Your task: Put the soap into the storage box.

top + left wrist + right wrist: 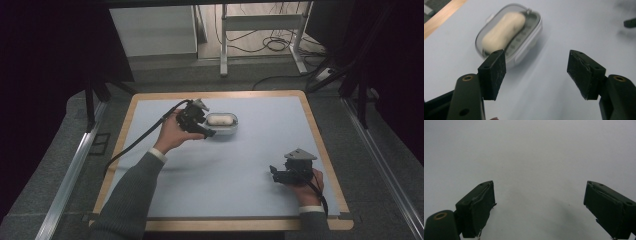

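High view: a pale blue mat (pixel 235 165) covers a wood-edged table (pixel 220 94). A small oval dish (pixel 221 124) with a clear grey rim sits on the mat in the upper centre of the frame. It holds one pale, cream-coloured oblong lump (pixel 220 120) lying lengthwise and taking up most of the inside; what the lump is made of cannot be told. The left gripper (pixel 200 125), held by the left hand (pixel 172 134), is just left of the dish, its tip at the dish's near-left rim; whether it touches the rim cannot be told here. The right gripper (pixel 275 172), held by the right hand (pixel 306 192), rests low over bare mat in the lower right of the frame, well apart from the dish.

Left gripper view: the jaws stand wide apart with only mat between them. The dish (pixel 510 37) lies in the upper left of the frame, beyond and beside the left-hand jaw, not between the two. The lump (pixel 504 31) rests inside on a ribbed floor (pixel 520 40), visible along its right side. The dish is slightly blurred.

Right gripper view: the jaws are spread wide, gripping nothing, over plain mat (pixel 534 157).
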Demonstrator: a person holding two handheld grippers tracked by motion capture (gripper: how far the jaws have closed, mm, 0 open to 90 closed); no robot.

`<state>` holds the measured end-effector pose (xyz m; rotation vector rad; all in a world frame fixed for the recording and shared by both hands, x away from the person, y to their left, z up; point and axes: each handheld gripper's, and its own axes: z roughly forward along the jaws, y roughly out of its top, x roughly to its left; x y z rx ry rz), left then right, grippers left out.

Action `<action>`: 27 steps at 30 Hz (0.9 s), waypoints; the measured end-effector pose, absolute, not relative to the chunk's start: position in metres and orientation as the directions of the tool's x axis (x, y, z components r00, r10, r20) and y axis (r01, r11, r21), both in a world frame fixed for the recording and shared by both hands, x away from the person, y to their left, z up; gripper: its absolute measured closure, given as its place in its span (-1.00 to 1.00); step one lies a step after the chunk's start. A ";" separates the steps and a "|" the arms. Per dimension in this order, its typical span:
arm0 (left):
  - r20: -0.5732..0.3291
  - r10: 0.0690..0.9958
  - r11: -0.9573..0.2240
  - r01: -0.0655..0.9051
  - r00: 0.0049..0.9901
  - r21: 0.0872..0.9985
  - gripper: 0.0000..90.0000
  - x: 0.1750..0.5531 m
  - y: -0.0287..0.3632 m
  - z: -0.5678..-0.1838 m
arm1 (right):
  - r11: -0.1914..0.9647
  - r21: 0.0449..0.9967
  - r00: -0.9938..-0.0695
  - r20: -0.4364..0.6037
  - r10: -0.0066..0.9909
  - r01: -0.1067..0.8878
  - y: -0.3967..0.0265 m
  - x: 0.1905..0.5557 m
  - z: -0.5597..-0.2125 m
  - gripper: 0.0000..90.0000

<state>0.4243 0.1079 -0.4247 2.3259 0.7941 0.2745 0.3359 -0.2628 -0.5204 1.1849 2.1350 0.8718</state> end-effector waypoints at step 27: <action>-0.092 0.788 -0.376 0.594 0.609 0.711 -0.33 0.295 0.230 -0.498 | 0.423 0.742 -0.470 -0.166 0.867 0.520 -0.257 0.335 -0.522 -0.78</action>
